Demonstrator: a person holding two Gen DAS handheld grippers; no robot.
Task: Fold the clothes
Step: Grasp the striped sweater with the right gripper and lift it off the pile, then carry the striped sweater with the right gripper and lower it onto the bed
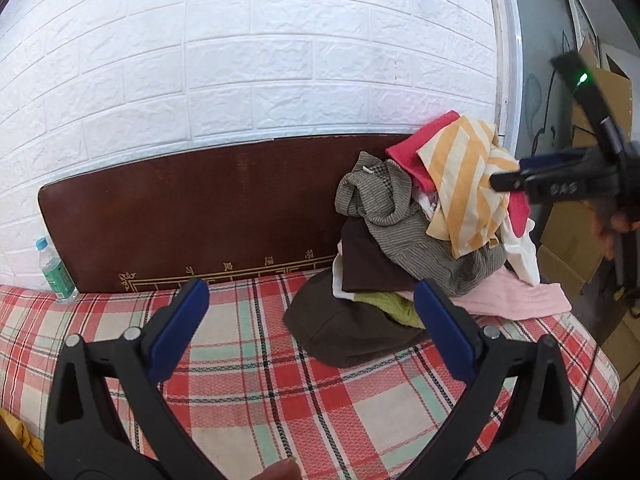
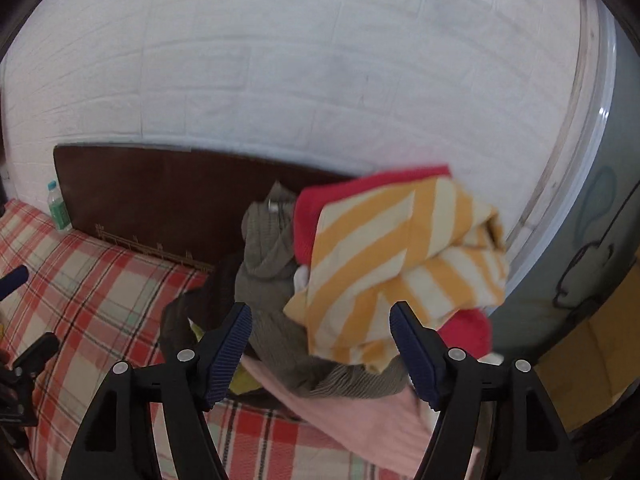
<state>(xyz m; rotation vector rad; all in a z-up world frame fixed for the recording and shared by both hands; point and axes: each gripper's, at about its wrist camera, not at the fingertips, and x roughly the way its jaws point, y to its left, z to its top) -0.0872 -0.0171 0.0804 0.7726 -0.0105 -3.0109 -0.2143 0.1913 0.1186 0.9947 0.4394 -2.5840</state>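
Soft, light clothes sat in a floppy heap on the bed, by the headboard. Our left gripper had its jaws wide open, holding nothing. Our right gripper was open too, near the striped shirt. We thought a loose edge was best to grab.

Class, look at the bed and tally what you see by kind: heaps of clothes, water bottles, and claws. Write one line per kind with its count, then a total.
Heaps of clothes: 1, the clothes pile
Water bottles: 1, the water bottle
Claws: 2, the left claw and the right claw, both open
Total: 4
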